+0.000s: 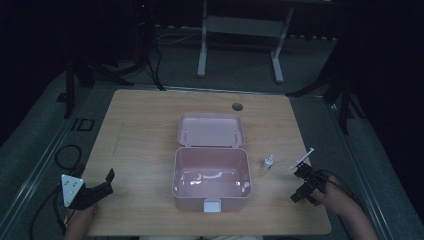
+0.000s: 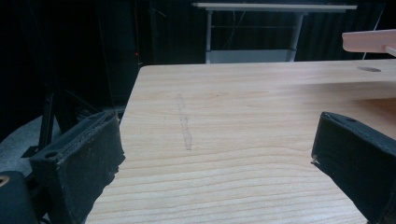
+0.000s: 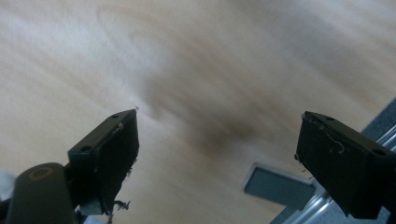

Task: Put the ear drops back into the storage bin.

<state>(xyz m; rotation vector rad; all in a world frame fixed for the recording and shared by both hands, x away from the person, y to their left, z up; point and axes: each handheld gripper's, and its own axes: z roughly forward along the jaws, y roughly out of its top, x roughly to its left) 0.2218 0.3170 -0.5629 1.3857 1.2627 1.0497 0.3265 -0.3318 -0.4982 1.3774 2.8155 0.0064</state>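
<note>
A dim room surrounded the wooden table (image 1: 145, 120), with a second table's pale legs standing on the grey floor beyond its far edge.

In the left gripper view the two black jaws stood wide apart with bare wood grain between them, gripping nothing. The left gripper (image 1: 102, 184) sat near the table's front left corner, its grey three-cornered plate facing up and a hand (image 1: 80, 220) behind it at the front edge. In the right gripper view the jaws were likewise spread, released, with only blurred tabletop between them and the table's edge showing low at the right of that view. The right gripper (image 1: 301, 172) hovered close to the table's right edge, toward the front, held by the person's right hand (image 1: 332, 197).

Just beyond the right gripper's tips lay a thin syringe (image 1: 303, 159), angled toward the right edge; whether the jaws touched it could not be told from the high view. To the left of the syringe, a small white bottle (image 1: 268, 163) stood upright, apart from it and close beside the right wall of the pink box (image 1: 176, 172).

The pink box sat at the middle of the table near the front edge, open, its lid (image 1: 211, 131) folded back flat toward the far edge. A white latch showed on its front wall. A round cable hole (image 1: 237, 106) marked the tabletop near the far edge.
</note>
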